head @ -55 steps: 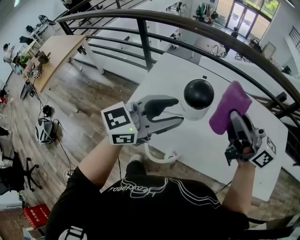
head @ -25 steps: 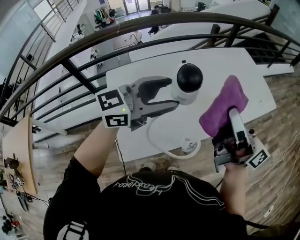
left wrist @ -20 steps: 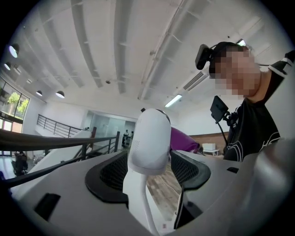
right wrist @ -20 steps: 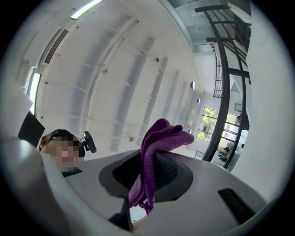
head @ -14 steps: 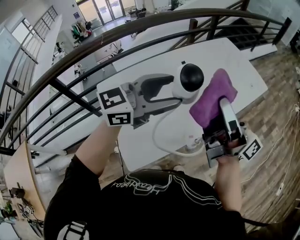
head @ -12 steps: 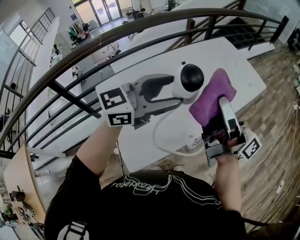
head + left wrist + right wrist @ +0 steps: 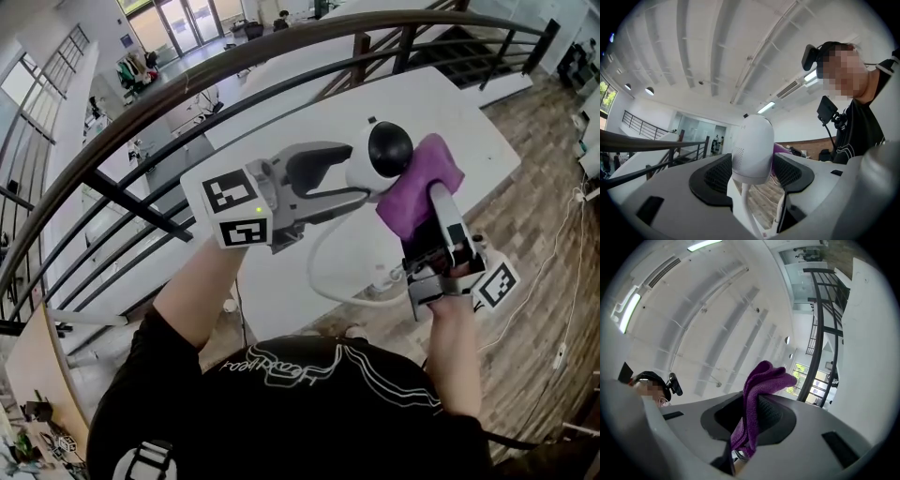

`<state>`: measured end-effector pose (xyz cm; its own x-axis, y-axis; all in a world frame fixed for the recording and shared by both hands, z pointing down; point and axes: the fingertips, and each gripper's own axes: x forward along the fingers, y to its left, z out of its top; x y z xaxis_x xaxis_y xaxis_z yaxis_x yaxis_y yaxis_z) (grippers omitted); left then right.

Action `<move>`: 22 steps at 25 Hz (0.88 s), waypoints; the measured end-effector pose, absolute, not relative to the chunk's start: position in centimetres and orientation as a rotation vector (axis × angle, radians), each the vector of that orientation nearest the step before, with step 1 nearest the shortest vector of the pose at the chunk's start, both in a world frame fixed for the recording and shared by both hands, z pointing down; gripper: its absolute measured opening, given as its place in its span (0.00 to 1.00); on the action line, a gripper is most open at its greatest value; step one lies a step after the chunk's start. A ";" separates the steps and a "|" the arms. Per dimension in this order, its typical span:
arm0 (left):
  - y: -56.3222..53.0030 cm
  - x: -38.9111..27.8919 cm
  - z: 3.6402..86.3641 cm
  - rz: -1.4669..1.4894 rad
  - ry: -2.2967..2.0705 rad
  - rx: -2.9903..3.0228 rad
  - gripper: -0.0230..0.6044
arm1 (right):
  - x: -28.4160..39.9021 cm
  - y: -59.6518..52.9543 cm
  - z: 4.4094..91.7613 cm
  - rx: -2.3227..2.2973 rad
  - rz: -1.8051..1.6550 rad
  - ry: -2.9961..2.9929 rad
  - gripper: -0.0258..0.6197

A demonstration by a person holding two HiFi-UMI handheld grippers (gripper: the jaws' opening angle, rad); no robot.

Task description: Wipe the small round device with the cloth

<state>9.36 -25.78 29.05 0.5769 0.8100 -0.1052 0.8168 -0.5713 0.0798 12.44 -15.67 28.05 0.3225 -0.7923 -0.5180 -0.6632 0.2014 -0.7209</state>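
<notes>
The small round device [image 7: 382,157] is white with a black dome face, and a white cable [image 7: 330,281] hangs from it. My left gripper [image 7: 352,183] is shut on the device's white body [image 7: 752,150] and holds it in the air above the white table [image 7: 469,122]. A purple cloth [image 7: 418,185] is pinched in my right gripper [image 7: 433,202], which is shut on it. The cloth [image 7: 757,399] stands up out of the jaws. In the head view the cloth lies against the device's right side.
A dark metal railing [image 7: 187,89] curves across behind the table. The cable ends in a white plug [image 7: 384,274] dangling near the table's front edge. Wooden floor [image 7: 553,187] shows to the right. A person's head and camera rig [image 7: 834,70] appear in the left gripper view.
The right gripper has brought the purple cloth leftward until it lies against the device. The left gripper still holds the device up; the head view has swung round.
</notes>
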 end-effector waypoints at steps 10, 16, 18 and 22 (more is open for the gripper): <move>-25.7 9.3 29.4 -0.085 1.427 2.678 0.49 | 12.9 -16.2 30.2 -1.866 -0.373 1.479 0.14; -25.9 9.7 29.2 -0.093 1.458 2.660 0.49 | 13.2 -16.1 30.9 -2.025 -0.433 1.537 0.14; -25.7 9.8 29.3 -0.092 1.462 2.651 0.49 | 13.0 -15.8 31.3 -2.060 -0.441 1.531 0.14; -25.3 9.2 29.5 -0.078 1.468 2.632 0.49 | 11.8 -15.0 31.0 -2.110 -0.414 1.551 0.14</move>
<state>9.25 -25.27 29.53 0.5264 0.8435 -0.1067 0.8500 -0.5197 0.0857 11.82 -15.04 31.00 0.3097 -0.9499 -0.0419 -0.8029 -0.2376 -0.5467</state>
